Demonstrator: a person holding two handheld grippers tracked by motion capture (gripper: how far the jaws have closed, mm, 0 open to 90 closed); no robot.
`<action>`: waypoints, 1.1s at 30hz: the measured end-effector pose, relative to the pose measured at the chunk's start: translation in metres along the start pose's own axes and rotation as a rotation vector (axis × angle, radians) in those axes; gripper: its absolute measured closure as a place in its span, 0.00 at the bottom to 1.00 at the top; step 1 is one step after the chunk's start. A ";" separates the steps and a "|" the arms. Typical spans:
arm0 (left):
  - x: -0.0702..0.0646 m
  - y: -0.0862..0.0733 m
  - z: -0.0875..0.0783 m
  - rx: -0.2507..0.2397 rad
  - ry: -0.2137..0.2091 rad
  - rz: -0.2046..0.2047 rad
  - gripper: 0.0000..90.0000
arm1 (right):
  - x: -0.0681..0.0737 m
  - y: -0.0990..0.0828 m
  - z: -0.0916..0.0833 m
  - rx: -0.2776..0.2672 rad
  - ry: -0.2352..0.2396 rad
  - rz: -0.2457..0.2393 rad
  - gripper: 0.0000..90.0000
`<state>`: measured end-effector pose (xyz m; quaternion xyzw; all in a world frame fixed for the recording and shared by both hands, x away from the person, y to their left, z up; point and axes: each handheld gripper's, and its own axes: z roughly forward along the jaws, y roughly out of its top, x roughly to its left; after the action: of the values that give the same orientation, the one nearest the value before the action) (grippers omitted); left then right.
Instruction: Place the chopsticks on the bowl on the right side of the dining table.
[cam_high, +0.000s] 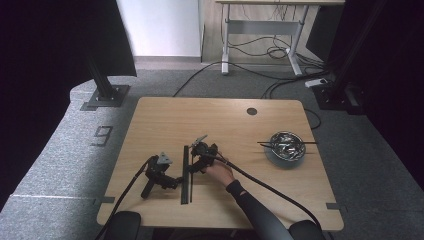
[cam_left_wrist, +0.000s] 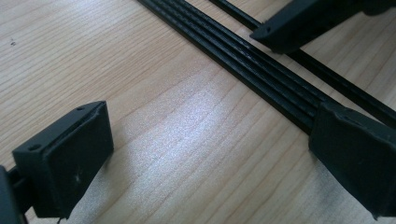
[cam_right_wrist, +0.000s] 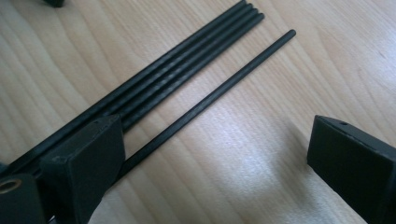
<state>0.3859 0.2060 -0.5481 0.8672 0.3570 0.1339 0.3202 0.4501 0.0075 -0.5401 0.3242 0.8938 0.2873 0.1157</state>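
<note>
Straddling a lone rod (cam_right_wrist: 205, 100), right gripper (cam_right_wrist: 215, 163) gapes.

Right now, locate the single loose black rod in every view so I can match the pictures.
High view: the single rod lies just right of the bundle of rods, near the table's front middle.
Left gripper view: the single rod runs diagonally at upper right, beyond the bundle.
Right gripper view: the single rod crosses the centre diagonally, between the open tongs.
Shared landmark: the bundle.
</note>
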 end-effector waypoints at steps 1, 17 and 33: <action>0.000 0.000 0.000 0.000 0.000 0.000 0.00 | -0.002 0.000 0.000 0.001 0.001 0.002 0.03; 0.000 0.000 0.000 -0.002 0.000 -0.003 0.00 | -0.022 -0.018 -0.012 0.032 0.014 0.028 0.01; 0.000 0.000 0.000 -0.001 0.000 -0.002 0.00 | -0.029 -0.044 -0.033 0.003 0.029 0.013 0.15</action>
<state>0.3858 0.2058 -0.5482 0.8666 0.3579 0.1340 0.3210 0.4364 -0.0529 -0.5390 0.3259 0.8938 0.2913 0.1003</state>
